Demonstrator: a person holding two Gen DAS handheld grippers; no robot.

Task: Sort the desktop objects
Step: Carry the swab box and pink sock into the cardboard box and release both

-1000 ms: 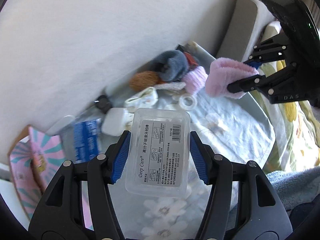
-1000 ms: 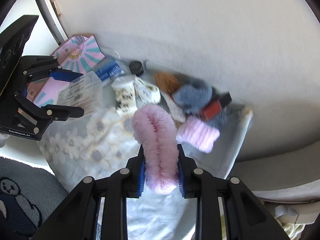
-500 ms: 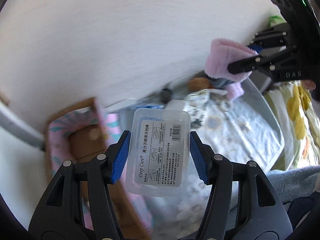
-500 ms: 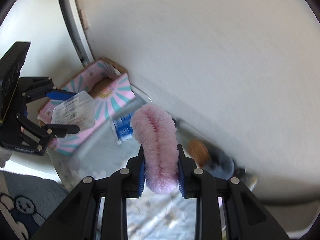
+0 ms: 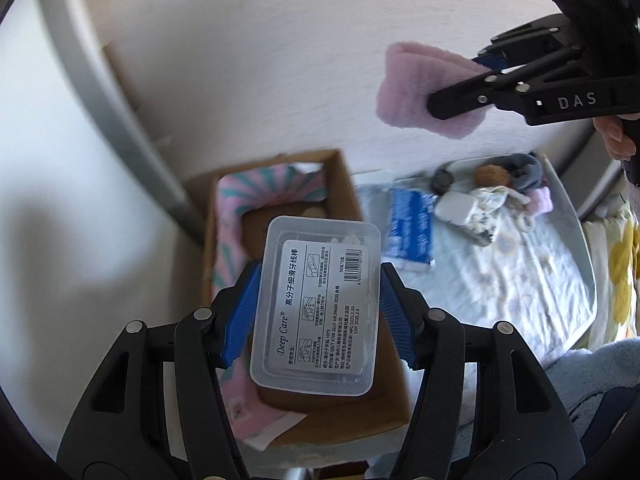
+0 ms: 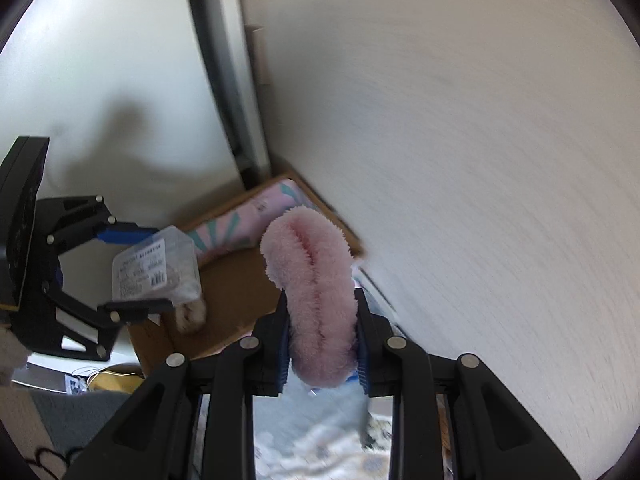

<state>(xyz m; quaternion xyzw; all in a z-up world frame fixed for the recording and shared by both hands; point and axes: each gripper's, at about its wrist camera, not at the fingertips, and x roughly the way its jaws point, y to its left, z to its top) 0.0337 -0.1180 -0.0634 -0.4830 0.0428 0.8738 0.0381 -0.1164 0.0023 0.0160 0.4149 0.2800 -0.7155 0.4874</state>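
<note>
My left gripper (image 5: 318, 312) is shut on a clear plastic floss-pick box (image 5: 316, 312) with a printed label, held above an open cardboard box (image 5: 340, 184) with pink and teal flaps. My right gripper (image 6: 322, 344) is shut on a fluffy pink headband (image 6: 316, 288), held in the air. In the left wrist view the headband (image 5: 404, 84) and right gripper (image 5: 452, 88) hang at the upper right, above the table. In the right wrist view the left gripper (image 6: 134, 270) and floss-pick box (image 6: 156, 272) sit at the left, over the cardboard box (image 6: 236, 280).
A table with a pale floral cloth (image 5: 500, 288) holds a blue packet (image 5: 410, 232), a white case (image 5: 454, 208), a black round item (image 5: 442, 180), a brown fuzzy item (image 5: 492, 176) and grey and pink fabric pieces (image 5: 528, 176). A white wall stands behind. A grey pole (image 5: 100, 92) runs at the left.
Both grippers have swung left from over the table towards the cardboard box, each keeping its grip. The cardboard box now lies under the floss-pick box.
</note>
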